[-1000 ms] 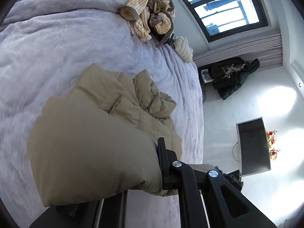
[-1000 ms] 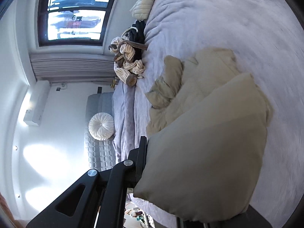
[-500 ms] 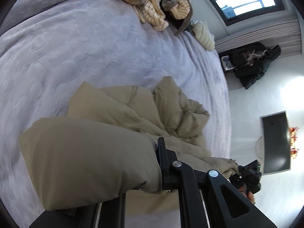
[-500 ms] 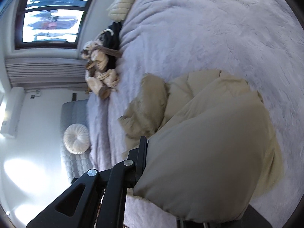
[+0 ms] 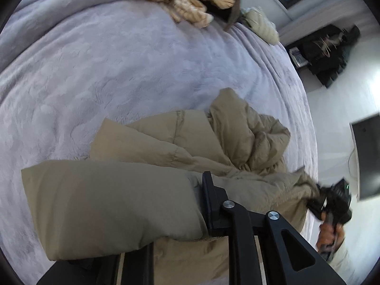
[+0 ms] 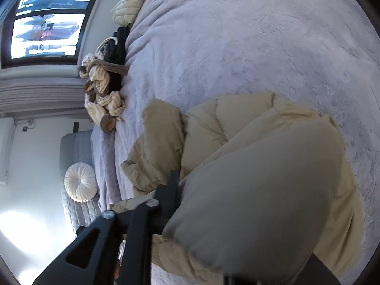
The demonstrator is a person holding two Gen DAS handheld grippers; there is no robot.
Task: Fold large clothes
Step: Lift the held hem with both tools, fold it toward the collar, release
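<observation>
A beige padded jacket [image 5: 190,147] lies bunched on the lilac bed cover [image 5: 118,59]. My left gripper [image 5: 156,216] is shut on a thick fold of the jacket, which bulges between its fingers and hides the lower finger. My right gripper [image 6: 228,223] is shut on another puffy fold of the same jacket [image 6: 237,128], near the bed's near edge. The right gripper also shows in the left wrist view [image 5: 332,204], gripping the jacket's far end.
A pile of striped cream and brown clothes [image 5: 190,2] and a cream folded item [image 5: 261,23] lie at the far side of the bed by the window. A round white cushion [image 6: 80,181] sits on a grey sofa. A dark monitor [image 5: 367,156] stands by the white wall.
Both grippers have lowered toward the bed with the jacket held. The jacket has spread wider between them, and the right gripper has come into the left wrist view.
</observation>
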